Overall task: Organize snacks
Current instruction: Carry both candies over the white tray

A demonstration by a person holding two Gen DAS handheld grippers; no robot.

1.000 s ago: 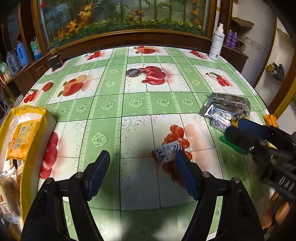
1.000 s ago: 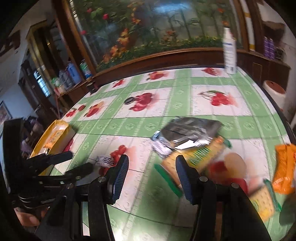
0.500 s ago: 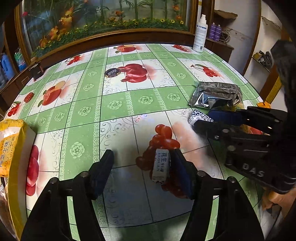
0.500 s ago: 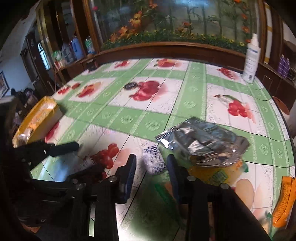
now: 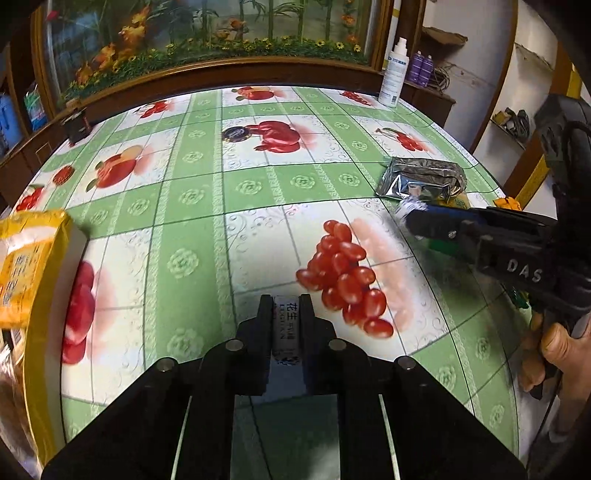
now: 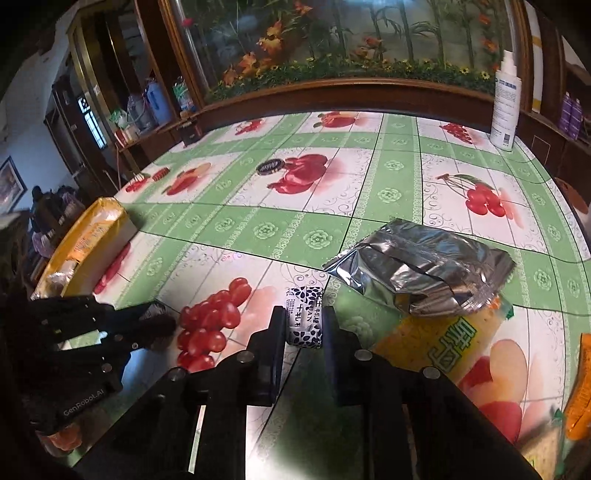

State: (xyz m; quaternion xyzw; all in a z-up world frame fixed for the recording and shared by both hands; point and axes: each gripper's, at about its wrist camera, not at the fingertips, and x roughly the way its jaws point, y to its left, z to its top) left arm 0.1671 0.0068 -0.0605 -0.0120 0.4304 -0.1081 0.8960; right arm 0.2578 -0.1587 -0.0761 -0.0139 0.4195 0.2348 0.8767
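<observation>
Two wrist fisheyes, each looking steeply down along its own fingers at the table [image 5: 258, 192].

The left view sits close above the tablecloth, facing the wooden-framed glass panel [image 5: 221, 29], with the right gripper [image 5: 417, 218] entering from its right edge. The right view faces the same panel from further right; the left gripper [image 6: 162, 325] shows at its left. Both share the silver pouch [image 6: 421, 266], white bottle [image 5: 393, 70] and yellow box [image 6: 88, 236].

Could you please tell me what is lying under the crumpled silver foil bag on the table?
A yellow snack packet with green lettering sticks out from under the silver foil bag. Its far end is covered, so anything else beneath cannot be seen.
</observation>
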